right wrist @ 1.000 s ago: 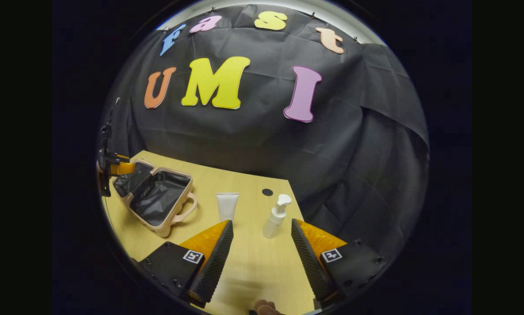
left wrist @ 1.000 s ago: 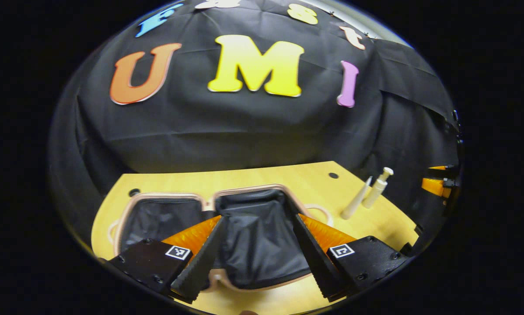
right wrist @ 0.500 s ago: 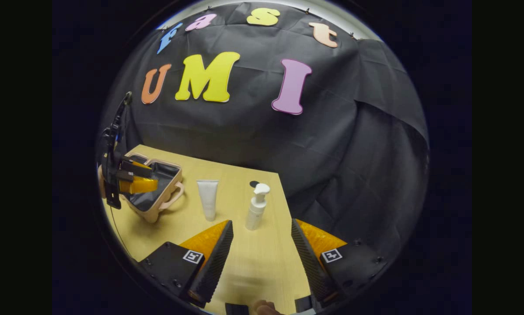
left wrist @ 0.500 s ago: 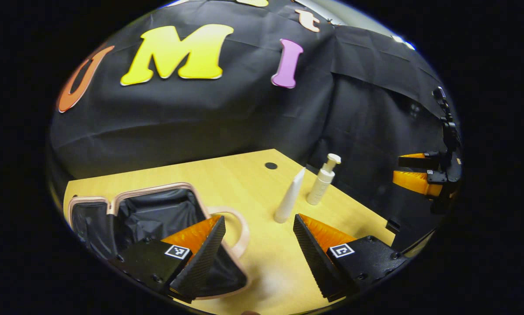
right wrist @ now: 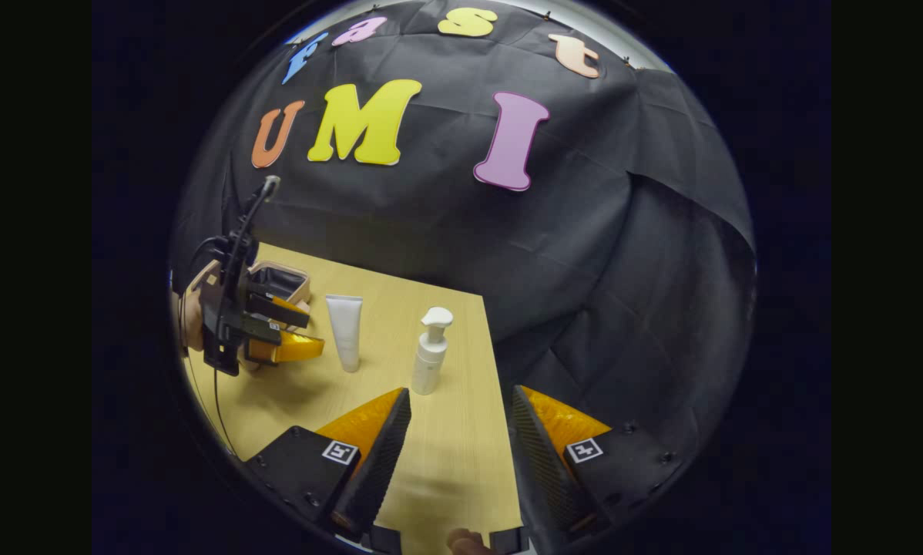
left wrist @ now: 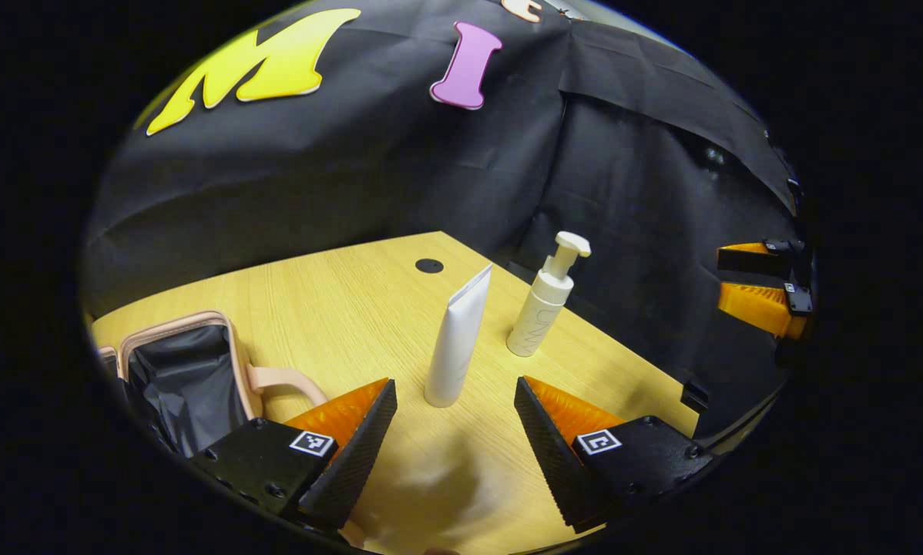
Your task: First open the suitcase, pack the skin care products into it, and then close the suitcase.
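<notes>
A white tube (left wrist: 456, 339) stands upright on its cap on the wooden table (left wrist: 338, 301), just ahead of my left gripper (left wrist: 455, 439), which is open and empty. A white pump bottle (left wrist: 544, 304) stands to the tube's right. The pink suitcase (left wrist: 188, 374) lies open with its black lining showing, at the left of the left gripper view. In the right gripper view the tube (right wrist: 345, 330) and pump bottle (right wrist: 430, 352) stand ahead of my open right gripper (right wrist: 455, 443). The left gripper (right wrist: 280, 331) hovers beside the tube, in front of the suitcase (right wrist: 280, 279).
The table has a dark round hole (left wrist: 429, 265) near its far corner. Its right edge (right wrist: 500, 385) drops off close to the pump bottle. My right gripper (left wrist: 762, 289) shows at the far right in the left gripper view, off the table's edge.
My left gripper has swung right, away from over the open suitcase, and now faces the white tube. The right gripper has shifted slightly; both stay open.
</notes>
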Demonstrator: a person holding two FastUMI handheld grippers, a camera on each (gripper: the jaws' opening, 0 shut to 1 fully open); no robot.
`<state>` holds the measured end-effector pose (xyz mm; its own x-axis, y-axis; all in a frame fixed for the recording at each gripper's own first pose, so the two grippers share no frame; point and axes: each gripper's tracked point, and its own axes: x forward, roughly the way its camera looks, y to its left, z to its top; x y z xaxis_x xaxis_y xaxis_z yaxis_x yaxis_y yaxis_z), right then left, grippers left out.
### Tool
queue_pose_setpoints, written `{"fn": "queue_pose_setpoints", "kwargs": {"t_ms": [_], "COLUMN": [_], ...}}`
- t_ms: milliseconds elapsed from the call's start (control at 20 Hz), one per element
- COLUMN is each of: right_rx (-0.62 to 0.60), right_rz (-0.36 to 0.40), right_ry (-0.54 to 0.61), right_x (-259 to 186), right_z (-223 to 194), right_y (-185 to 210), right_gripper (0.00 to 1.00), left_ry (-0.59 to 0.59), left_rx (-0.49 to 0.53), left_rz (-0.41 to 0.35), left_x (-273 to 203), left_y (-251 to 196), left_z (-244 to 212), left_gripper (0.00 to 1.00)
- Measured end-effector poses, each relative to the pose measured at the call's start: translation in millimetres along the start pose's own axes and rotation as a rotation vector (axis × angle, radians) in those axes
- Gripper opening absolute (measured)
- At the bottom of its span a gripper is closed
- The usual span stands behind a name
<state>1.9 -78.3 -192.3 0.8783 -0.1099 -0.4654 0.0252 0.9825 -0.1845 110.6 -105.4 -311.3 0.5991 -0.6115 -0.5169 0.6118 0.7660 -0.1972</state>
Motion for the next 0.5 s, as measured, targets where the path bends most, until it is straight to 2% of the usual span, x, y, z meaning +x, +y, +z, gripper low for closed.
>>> {"fn": "queue_pose_setpoints", "kwargs": {"t_ms": [200,400,450,500], "right_rx": [-0.01,-0.009,-0.014,-0.017], "right_rz": [0.024,0.048,0.055,0.062], "right_ry": [0.04,0.071,0.075,0.078], "right_x": [15,32,35,38], "right_z": [-16,-28,-32,-34], "right_y": [-6,-11,-11,-13], "right_gripper": [0.79,0.79,0.79,0.79], "left_ry": [0.014,0.029,0.015,0.007], "left_rx": [-0.028,-0.026,-0.023,-0.03], "left_rz": [0.041,0.025,0.025,0.023], "left_x": [35,68,71,78], "left_y": [4,-2,-1,1], "left_z": [-6,-11,-9,-9], "left_gripper": [0.99,0.99,0.97,0.91]}}
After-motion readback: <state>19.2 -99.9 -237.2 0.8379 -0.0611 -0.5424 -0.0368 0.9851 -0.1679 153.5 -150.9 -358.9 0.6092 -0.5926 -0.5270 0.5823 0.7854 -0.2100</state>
